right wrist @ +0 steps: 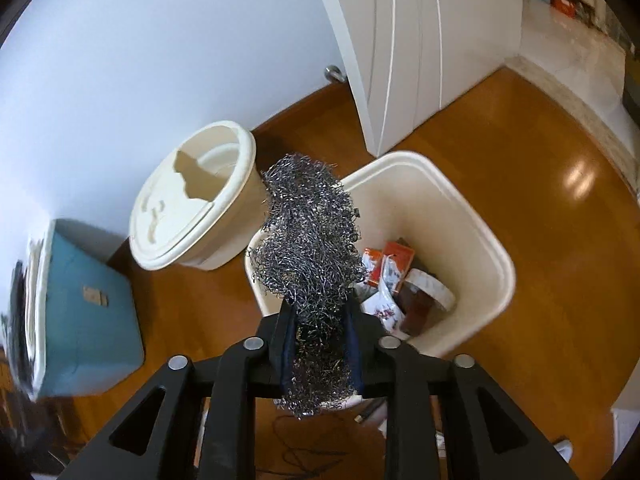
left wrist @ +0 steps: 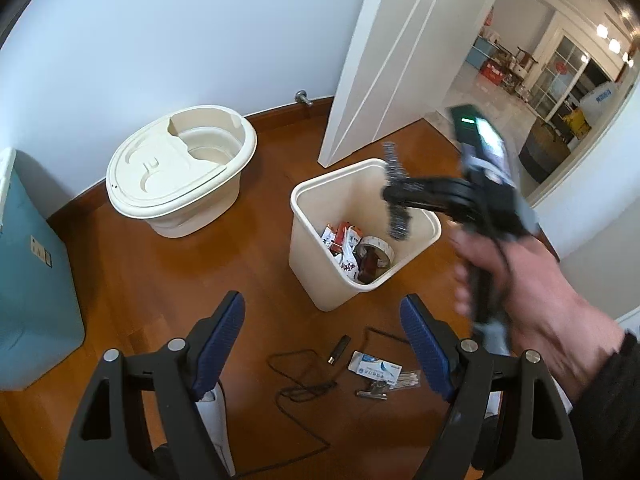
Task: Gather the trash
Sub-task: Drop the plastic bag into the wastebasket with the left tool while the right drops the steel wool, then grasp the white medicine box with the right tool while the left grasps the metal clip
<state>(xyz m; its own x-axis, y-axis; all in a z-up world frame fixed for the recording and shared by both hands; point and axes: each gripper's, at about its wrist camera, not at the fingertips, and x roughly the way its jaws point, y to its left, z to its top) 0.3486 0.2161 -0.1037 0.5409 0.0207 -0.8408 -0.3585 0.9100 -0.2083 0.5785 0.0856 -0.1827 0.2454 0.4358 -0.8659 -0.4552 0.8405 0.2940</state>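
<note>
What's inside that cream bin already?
Inside the cream bin lie crumpled snack wrappers and a tape roll. The steel wool in the right claw covers part; anything beneath the pile stays hidden.

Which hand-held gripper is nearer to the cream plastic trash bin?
Right. The right hand-held gripper holds a steel wool scrubber over the cream plastic trash bin; the left hand-held gripper stands open, back over floor litter.

Bright daylight, glare on the floor (right wrist: pixel 576 178), fisheye-bent edges, and perhaps motion blur on the right tongs (left wrist: pixel 396 196).
</note>
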